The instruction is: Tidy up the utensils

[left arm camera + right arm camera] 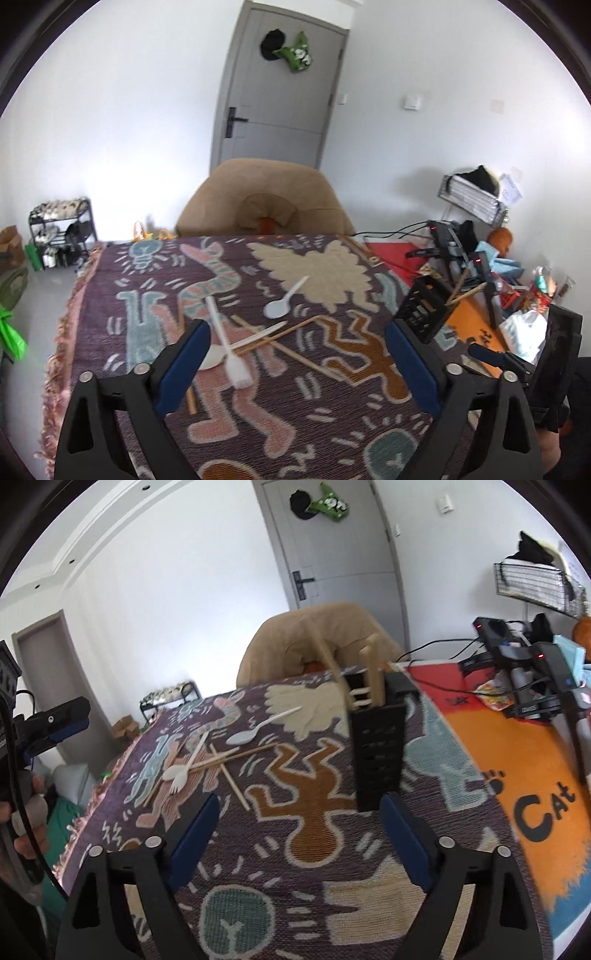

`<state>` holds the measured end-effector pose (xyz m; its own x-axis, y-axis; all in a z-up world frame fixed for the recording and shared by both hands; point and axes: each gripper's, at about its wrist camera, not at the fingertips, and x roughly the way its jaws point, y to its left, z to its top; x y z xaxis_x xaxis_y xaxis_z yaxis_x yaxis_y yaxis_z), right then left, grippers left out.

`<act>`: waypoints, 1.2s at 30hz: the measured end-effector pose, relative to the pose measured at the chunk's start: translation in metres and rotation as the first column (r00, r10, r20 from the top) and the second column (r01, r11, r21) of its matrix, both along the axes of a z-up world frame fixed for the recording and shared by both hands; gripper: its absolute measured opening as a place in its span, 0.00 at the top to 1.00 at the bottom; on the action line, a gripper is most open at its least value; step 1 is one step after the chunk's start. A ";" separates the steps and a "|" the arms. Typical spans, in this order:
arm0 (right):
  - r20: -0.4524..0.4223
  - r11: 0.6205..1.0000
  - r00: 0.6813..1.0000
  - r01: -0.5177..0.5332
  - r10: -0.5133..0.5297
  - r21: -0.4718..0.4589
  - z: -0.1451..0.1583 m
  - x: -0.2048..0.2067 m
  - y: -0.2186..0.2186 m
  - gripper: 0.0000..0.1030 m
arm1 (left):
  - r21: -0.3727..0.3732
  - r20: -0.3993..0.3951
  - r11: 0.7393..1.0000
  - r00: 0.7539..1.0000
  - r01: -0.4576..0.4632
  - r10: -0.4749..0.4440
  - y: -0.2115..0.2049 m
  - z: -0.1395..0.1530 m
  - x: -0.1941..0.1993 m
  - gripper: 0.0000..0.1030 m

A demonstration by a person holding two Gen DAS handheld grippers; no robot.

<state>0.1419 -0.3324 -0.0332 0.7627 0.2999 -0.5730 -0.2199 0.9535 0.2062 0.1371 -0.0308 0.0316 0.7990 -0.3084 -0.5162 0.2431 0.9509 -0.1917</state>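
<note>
Several loose utensils lie in a crossed heap on the patterned blanket [332, 387] that covers the surface, and the black holder [424, 314] serves as the landmark. From the left wrist view, the left claw [295, 365] hangs wide open and empty, its jaws straddling the heap, which sits well to the left of the holder: a white fork [227, 345] lying over a pale spoon [214, 356], wooden chopsticks [295, 328] fanned beneath them, and a bluish spoon [284, 301] apart, on the far side of the heap and still left of the holder. From the right wrist view, the right claw [297, 823] is also spread wide with nothing in it, just in front of the holder's base [376, 757], which stands upright with a few wooden sticks [373, 672] already poking out of its top; the heap [199, 764] lies well to its left. The likely trouble is the tangle: closing on one piece where it crosses others could drag or flick its neighbours, and thin flat plastic may slip on the woven cloth. A careless nudge from the right claw could also tip the tall, narrow holder.
</note>
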 end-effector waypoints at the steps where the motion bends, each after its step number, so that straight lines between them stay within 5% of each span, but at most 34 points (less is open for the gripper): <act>1: -0.006 1.000 1.000 -0.011 0.011 0.001 -0.002 0.001 0.004 0.16 | 0.005 -0.007 1.000 1.000 -0.015 0.015 0.004 -0.003 0.000 0.12; 7: -0.048 0.998 0.997 -0.059 0.058 -0.007 -0.015 0.010 0.023 0.29 | 0.014 -0.078 0.997 0.994 -0.073 0.073 0.022 -0.032 0.006 0.30; 12: -0.072 0.997 0.995 -0.077 0.074 -0.030 -0.024 0.018 0.037 0.31 | 0.101 -0.101 0.992 0.991 -0.075 0.086 0.017 -0.055 0.009 0.48; 17: -0.095 0.996 0.992 -0.081 0.077 -0.037 -0.032 0.027 0.043 0.33 | 0.210 -0.105 0.977 0.993 -0.030 0.053 0.004 -0.073 0.016 0.52; 23: -0.123 0.996 0.990 -0.077 0.070 -0.052 -0.040 0.032 0.046 0.33 | 0.397 -0.112 0.916 0.994 0.061 -0.018 -0.015 -0.097 0.023 0.57; 28: -0.128 0.997 0.990 -0.067 0.060 -0.049 -0.043 0.033 0.042 0.33 | 0.531 -0.120 0.837 0.990 0.129 -0.076 -0.027 -0.114 0.029 0.58; 36: -0.149 0.998 0.988 -0.050 0.044 -0.036 -0.049 0.032 0.028 0.33 | 0.649 -0.156 0.736 0.981 0.192 -0.119 -0.043 -0.137 0.041 0.61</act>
